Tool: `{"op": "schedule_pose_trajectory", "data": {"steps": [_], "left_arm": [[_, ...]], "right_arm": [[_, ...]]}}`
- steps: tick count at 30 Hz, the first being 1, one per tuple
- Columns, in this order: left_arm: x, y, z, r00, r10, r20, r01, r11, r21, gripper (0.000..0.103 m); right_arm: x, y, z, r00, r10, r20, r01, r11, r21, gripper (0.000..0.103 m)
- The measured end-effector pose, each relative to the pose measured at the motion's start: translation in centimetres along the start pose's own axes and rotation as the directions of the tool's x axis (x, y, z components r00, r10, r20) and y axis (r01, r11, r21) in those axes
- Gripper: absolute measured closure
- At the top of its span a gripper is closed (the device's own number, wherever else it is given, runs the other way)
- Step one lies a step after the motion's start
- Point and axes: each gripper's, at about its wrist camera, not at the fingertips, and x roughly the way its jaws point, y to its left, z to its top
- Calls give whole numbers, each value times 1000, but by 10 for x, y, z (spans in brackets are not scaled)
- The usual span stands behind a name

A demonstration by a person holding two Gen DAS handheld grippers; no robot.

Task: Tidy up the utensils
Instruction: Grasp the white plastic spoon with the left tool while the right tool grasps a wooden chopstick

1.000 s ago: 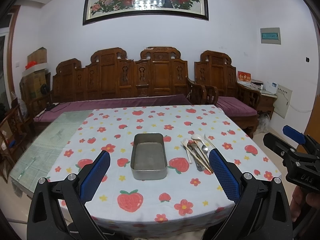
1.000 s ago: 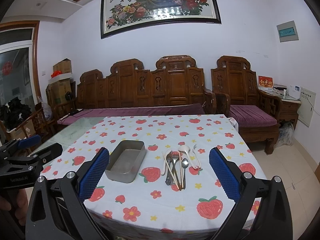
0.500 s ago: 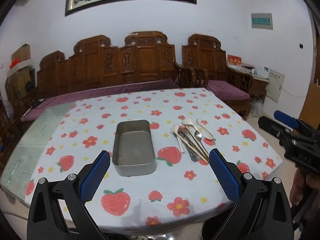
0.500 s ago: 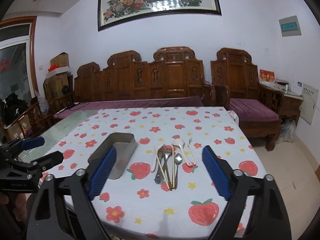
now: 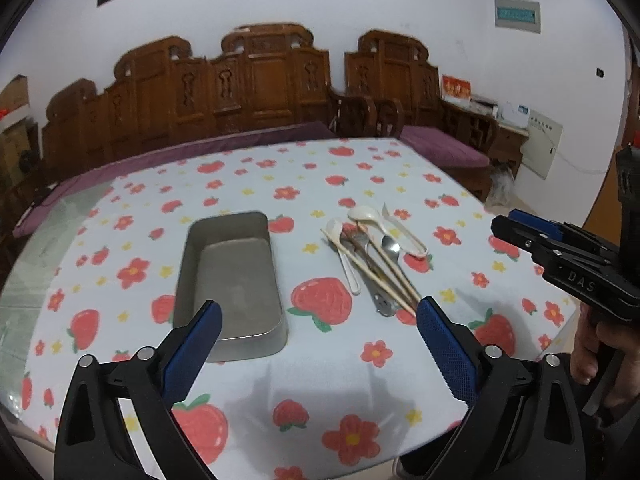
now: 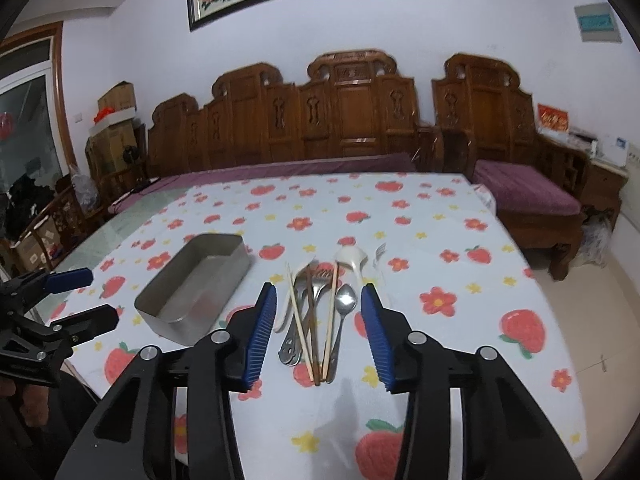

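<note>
An empty metal tin (image 5: 232,280) (image 6: 196,284) lies on the strawberry-print tablecloth (image 5: 320,380). To its right is a pile of utensils (image 5: 376,256) (image 6: 320,308): white plastic spoons, metal spoon, fork, chopsticks. My left gripper (image 5: 318,320) is open and empty, over the table's near edge, between tin and pile. My right gripper (image 6: 318,304) is open, narrower, and empty, with the pile showing between its fingers, a little above it. It also shows at the right of the left wrist view (image 5: 532,228).
A carved wooden sofa (image 6: 320,120) with purple cushions runs behind the table. A wooden armchair (image 6: 520,160) stands at the right. The table's left part is bare glass (image 5: 28,264). Boxes (image 6: 116,116) are stacked at the far left.
Both grippers have moved forward and down toward the table. The right gripper has narrowed its opening and come over the utensil pile. Nothing has been picked up.
</note>
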Motion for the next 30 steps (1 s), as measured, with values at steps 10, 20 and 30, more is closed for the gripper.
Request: {"op": "schedule_pose_trajectory", "data": {"steps": [10, 20, 30], "left_arm": [[45, 9, 7, 998, -19, -61, 19, 1000, -1, 29], [67, 18, 11, 995, 4, -97, -4, 1000, 5, 32], [86, 14, 14, 993, -3, -117, 3, 1000, 5, 32]], "right_arm": [[99, 15, -14, 978, 102, -183, -117, 990, -73, 80], [166, 13, -28, 936, 134, -326, -174, 980, -96, 86], [179, 11, -23, 914, 146, -378, -196, 976, -96, 97]]}}
